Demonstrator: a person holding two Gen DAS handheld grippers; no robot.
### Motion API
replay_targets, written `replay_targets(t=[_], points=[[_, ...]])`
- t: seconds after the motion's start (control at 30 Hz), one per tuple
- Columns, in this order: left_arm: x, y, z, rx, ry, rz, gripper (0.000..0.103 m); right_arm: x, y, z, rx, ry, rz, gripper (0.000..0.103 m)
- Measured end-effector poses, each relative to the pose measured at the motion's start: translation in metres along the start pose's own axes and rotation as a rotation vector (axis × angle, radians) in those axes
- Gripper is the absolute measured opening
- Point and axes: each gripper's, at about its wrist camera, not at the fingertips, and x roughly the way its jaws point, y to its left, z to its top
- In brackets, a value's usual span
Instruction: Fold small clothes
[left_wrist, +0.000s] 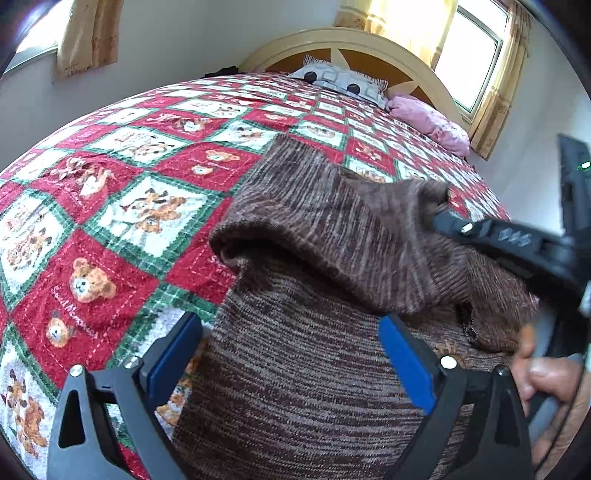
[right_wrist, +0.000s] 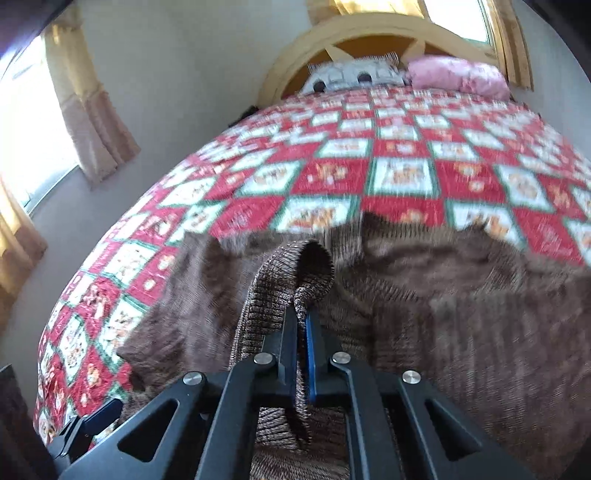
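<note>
I count one brown striped knitted garment (left_wrist: 317, 229) on one red, white and green teddy-bear patchwork quilt (left_wrist: 122, 206). I see two pillows: one grey-and-white patterned (left_wrist: 340, 79), one pink (left_wrist: 428, 118). Two black two-finger grippers (left_wrist: 291, 339) (right_wrist: 301, 314) show.

Daylight enters through curtained windows (left_wrist: 472, 62), overexposed and glaring. Strong fisheye bending, dark vignetted corners. Left view sharp; right view motion-blurred across the bedspread (right_wrist: 399, 177).
</note>
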Motion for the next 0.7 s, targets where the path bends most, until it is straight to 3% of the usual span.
replay_targets(t=[0.23,0.43,0.53,0.6,0.7], points=[[0.0,0.0,0.0,0.0,0.0,-0.001,0.099,-0.029,-0.028,0.018,0.034,-0.033,-0.018,0.003],[-0.001,0.0,-0.001,0.002,0.0,0.002,0.099,-0.004,-0.067,0.004,0.071,0.051,-0.106,0.003],[-0.001,0.0,-0.001,0.002,0.001,0.001,0.1,-0.003,-0.087,-0.002,0.15,0.086,-0.146,0.005],[0.0,-0.001,-0.001,0.004,0.002,-0.003,0.101,-0.023,-0.102,-0.008,0.248,0.028,-0.168,0.006],[0.0,-0.001,-0.001,0.005,0.003,-0.001,0.101,-0.057,-0.1,-0.018,0.248,-0.056,-0.206,0.006]])
